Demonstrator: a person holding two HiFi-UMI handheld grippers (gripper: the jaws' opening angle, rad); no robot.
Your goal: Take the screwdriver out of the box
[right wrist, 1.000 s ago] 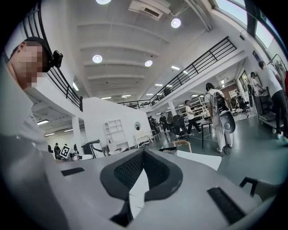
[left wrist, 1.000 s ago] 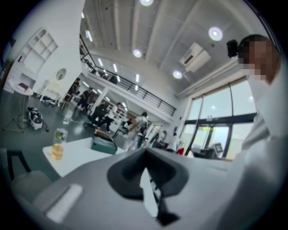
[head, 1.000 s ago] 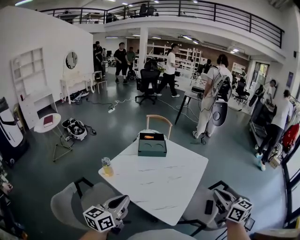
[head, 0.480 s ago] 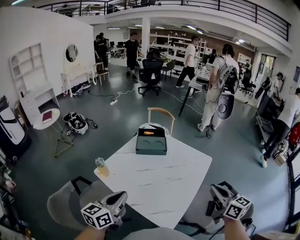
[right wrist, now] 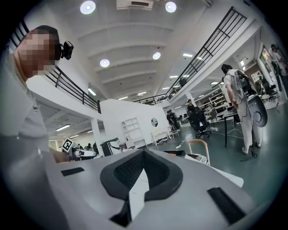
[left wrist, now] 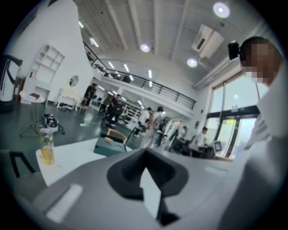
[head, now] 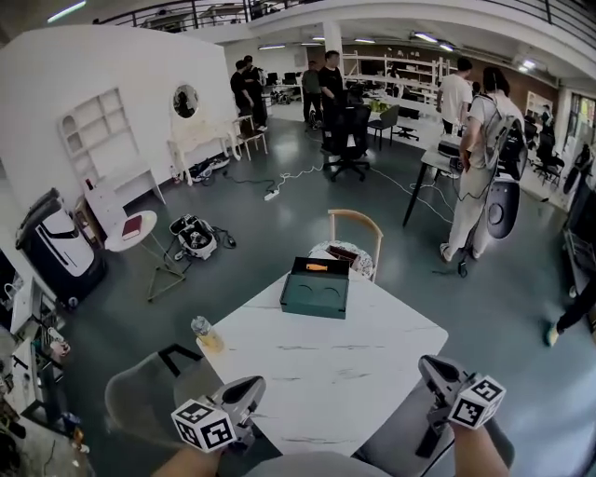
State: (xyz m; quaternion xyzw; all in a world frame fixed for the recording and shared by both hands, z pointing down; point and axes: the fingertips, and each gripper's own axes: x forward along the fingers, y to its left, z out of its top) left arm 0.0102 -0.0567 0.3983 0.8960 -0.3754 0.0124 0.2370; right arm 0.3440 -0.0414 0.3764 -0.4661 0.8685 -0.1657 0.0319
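Bare tabletop [head: 326, 373] to box [head: 315, 296]; bottle [head: 206, 335] L.

You're in a big open-plan office and lab hall: a railed mezzanine [head: 214, 11] runs overhead, an office chair [head: 346, 130] and desks [head: 442, 158] fill the far side (people [head: 321, 79] stand about), white shelving [head: 93, 135] lines the left wall, and cables [head: 289, 177] trail across the floor [head: 279, 242].

Orange screwdriver [head: 318, 267] lying in open green box [head: 315, 294], table's far end
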